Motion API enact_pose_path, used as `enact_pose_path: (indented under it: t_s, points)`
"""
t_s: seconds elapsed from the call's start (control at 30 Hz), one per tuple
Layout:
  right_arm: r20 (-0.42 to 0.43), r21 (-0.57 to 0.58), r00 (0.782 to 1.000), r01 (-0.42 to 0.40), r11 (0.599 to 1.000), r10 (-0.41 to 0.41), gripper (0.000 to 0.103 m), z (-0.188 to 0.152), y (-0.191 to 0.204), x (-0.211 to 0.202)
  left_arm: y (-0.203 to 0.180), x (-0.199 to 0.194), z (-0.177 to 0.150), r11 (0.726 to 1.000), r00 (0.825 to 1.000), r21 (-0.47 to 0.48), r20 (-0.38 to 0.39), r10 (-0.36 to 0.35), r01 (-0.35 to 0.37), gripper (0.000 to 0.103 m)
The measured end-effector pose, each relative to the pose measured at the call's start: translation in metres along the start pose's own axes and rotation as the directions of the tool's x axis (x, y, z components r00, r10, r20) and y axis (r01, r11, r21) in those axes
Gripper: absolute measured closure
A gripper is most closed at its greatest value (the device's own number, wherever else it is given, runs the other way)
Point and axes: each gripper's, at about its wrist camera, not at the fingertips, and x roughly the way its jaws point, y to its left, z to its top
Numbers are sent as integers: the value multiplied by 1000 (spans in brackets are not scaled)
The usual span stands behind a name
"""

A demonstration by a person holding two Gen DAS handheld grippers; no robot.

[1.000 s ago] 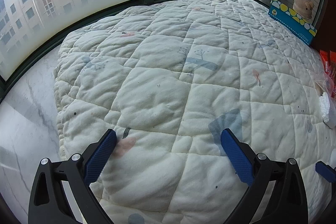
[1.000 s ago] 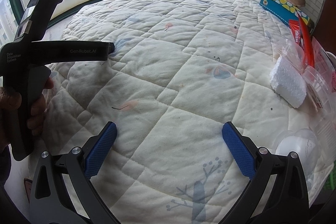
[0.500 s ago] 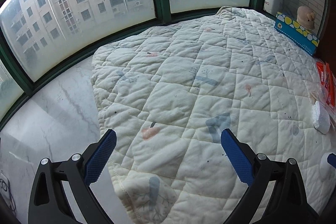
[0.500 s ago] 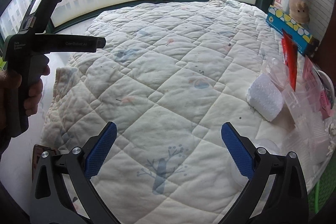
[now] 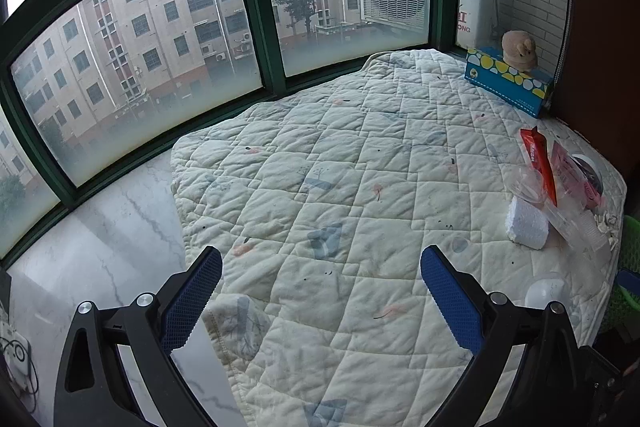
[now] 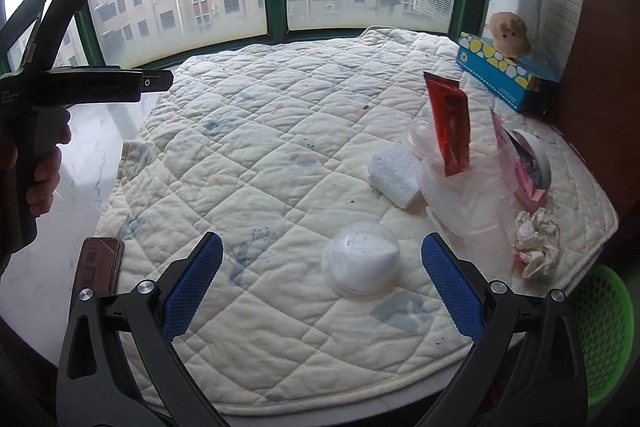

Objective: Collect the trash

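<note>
1. Left wrist view: the left gripper point(image 5: 320, 291) is hanging with its blue-padded fingers point(image 5: 192, 301) spread wide and gripping nothing, above the near edge of a quilted pad point(image 5: 340, 195) that is lying on a marble sill point(image 5: 100, 251). The trash is sitting at the pad's far right: a white foam block point(image 5: 528, 225), a red wrapper point(image 5: 538, 163) leaning over clear plastic cups point(image 5: 528, 183), and a pink packet point(image 5: 572, 175). A blue tissue box point(image 5: 506, 83) with a plush toy point(image 5: 519, 50) on it is standing by the window.

2. Right wrist view: the right gripper point(image 6: 322, 291) is also standing wide, with nothing between its fingers point(image 6: 454, 293). A clear dome lid point(image 6: 362, 263) is lying on the pad just ahead, between the fingertips. Beyond it are lying the foam block point(image 6: 394, 179), the upright red wrapper point(image 6: 450, 127), the clear plastic cups point(image 6: 480, 211), the pink packet point(image 6: 520, 171), a roll of tape point(image 6: 534, 159) and a crumpled tissue point(image 6: 536, 239). A green basket point(image 6: 604, 331) is sitting below the pad's right edge. A phone point(image 6: 98, 263) is resting at the pad's left edge. On the left, a hand point(image 6: 38, 179) is gripping the other tool's handle.
</note>
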Motion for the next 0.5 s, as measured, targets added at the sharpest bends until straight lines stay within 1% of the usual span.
enact_pose_path:
  t_s: [0.17, 0.23, 0.3, 0.5]
  points:
    - [2, 52, 999, 39, 998, -40, 4, -18, -30, -22, -27, -24, -6, 999, 999, 15, 13, -43, 43, 7]
    - [7, 76, 999, 46, 996, -47, 4, -25, -42, -31, -38, -30, -9, 998, 998, 12, 11, -56, 56, 7]
    - [12, 88, 997, 74, 993, -76, 4, -32, -51, -40, -49, -36, -13, 998, 998, 10, 13, -69, 69, 7]
    - [14, 140, 992, 123, 982, -127, 4, -51, -79, -59, -89, -51, -26, 993, 993, 14, 27, -116, 116, 7]
